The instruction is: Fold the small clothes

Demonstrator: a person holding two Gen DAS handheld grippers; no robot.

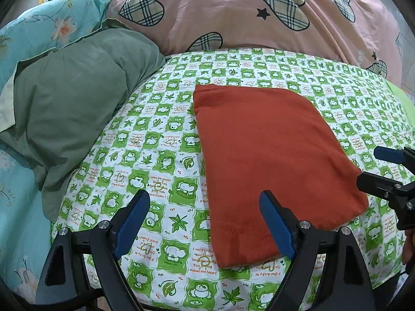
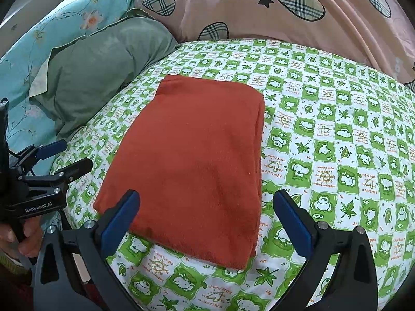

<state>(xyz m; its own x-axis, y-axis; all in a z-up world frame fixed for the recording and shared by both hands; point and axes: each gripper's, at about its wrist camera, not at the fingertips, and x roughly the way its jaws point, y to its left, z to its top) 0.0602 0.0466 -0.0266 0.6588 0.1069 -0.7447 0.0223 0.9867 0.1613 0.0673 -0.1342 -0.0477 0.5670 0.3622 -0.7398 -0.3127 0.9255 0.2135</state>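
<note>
Clearly, in the left wrist view, the left gripper (image 1: pixel 205 223) is hovering with its blue fingers (image 1: pixel 132 223) spread wide and released, gripping nothing, while the rust-red garment (image 1: pixel 269 160) is lying flat on the green-checked bed sheet (image 1: pixel 145 140), already looking like a tidy rectangle. One finger is sitting over the garment's near edge, the other over bare sheet; the right gripper (image 1: pixel 384 171) is showing at the frame's right side, just beside the cloth's corner. A grey-green pillow (image 1: pixel 77 98) and a pink heart-print quilt (image 1: pixel 233 13) are lying beyond. In the right wrist view, the right gripper (image 2: pixel 207 223) is likewise hanging wide and empty above the garment's (image 2: pixel 192 155) near edge, its layered fold (image 2: pixel 259 155) running along the right side. The left gripper (image 2: pixel 64 158) is showing at the left, in a hand (image 2: pixel 23 235), well clear of the cloth. Judging by this, another fold is probably coming: each gripper should be pinching a near corner through all layers, lifting together and laying the edge evenly onto the far one, avoiding catching the sheet beneath.
</note>
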